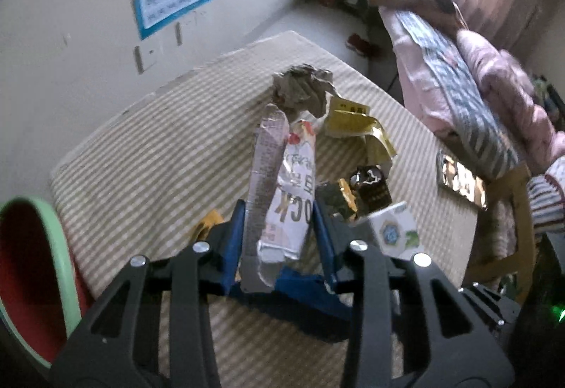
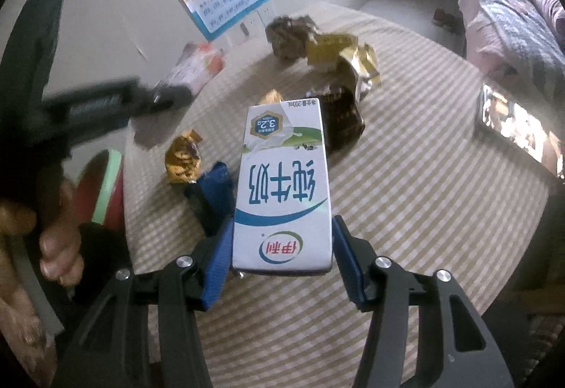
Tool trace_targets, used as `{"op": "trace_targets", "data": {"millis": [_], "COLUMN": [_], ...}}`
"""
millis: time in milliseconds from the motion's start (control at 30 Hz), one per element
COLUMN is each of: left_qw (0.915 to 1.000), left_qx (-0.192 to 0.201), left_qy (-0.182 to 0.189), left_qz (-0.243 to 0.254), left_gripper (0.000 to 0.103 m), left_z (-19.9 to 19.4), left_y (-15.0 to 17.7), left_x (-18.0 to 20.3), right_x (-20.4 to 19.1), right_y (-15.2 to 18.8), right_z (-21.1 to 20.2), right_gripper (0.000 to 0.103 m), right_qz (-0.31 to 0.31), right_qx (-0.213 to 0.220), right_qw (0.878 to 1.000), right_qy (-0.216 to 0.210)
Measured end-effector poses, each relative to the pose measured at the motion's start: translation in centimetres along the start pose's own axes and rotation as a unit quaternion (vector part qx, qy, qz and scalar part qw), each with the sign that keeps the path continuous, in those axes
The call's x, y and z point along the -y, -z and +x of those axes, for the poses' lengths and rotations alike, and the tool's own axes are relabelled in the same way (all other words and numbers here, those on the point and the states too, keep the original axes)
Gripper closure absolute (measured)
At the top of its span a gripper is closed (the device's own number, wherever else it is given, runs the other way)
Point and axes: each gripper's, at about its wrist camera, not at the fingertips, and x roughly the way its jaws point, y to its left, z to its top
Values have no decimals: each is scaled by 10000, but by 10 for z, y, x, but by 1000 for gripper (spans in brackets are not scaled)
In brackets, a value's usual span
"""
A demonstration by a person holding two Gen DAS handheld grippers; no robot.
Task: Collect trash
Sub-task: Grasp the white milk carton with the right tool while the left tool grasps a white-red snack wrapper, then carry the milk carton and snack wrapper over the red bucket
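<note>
Left wrist view: my left tongs (image 1: 279, 229) are closed on a flattened white snack wrapper (image 1: 282, 190), which stands up between the blue pads, clear of the striped bench (image 1: 141, 148). The red bin with a green rim (image 1: 42, 275) sits at the lower left, just beside the bench edge. Trash not yet collected on the bench: a crumpled grey paper ball (image 1: 303, 91), a yellow wrapper (image 1: 356, 126), a dark glossy wrapper (image 1: 367, 190) and a small gold wrapper (image 1: 208, 222) partly hidden behind the left finger.

Right wrist view: my right tongs (image 2: 282, 243) grip a white milk carton (image 2: 282, 190) by its sides, held off the bench (image 2: 423, 211). A blue wrapper (image 2: 212, 197) lies just beside the carton, near a gold wrapper (image 2: 183, 158). The left tongs (image 2: 169, 95) appear at the left, blurred, carrying the snack wrapper (image 2: 197, 66) above the bin (image 2: 106, 186).

Status, as judged: two items are in hand and neither is in the bin yet. At least five pieces are left on the bench. Whether the bin already holds any trash I cannot tell.
</note>
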Motion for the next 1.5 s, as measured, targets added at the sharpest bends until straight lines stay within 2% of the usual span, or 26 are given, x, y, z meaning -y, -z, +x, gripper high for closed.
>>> {"op": "trace_targets", "data": {"millis": [133,367,633,1133,1500], "left_qw": [9993,9979,9951,9883,9805], "left_qx": [89,214,333,637,802], "left_qy": [-8,-136,-199,-383,-621], "left_qz": [-367,-604,-906,-1332,-1684], "left_gripper": [67,67,67,67,67], "left_z": [-18,-43,-64,-93,-111], "left_y": [12,37,56,64,77], "left_x": [-17,-37,-62,-104,-142], "right_x": [-4,-19,-44,-106,-138], "right_y": [-6,-16,-18,-23,-27], "right_z": [-16,-31,-33,-27,-15], "right_gripper": [51,50,50,50,50], "right_qz": [8,-83,-341,-938,-1232], "right_qx": [200,409,398,312,204], "right_qw": [9998,9991,9985,9937,9900], "right_qy": [-23,-82,-180,-521,-657]}}
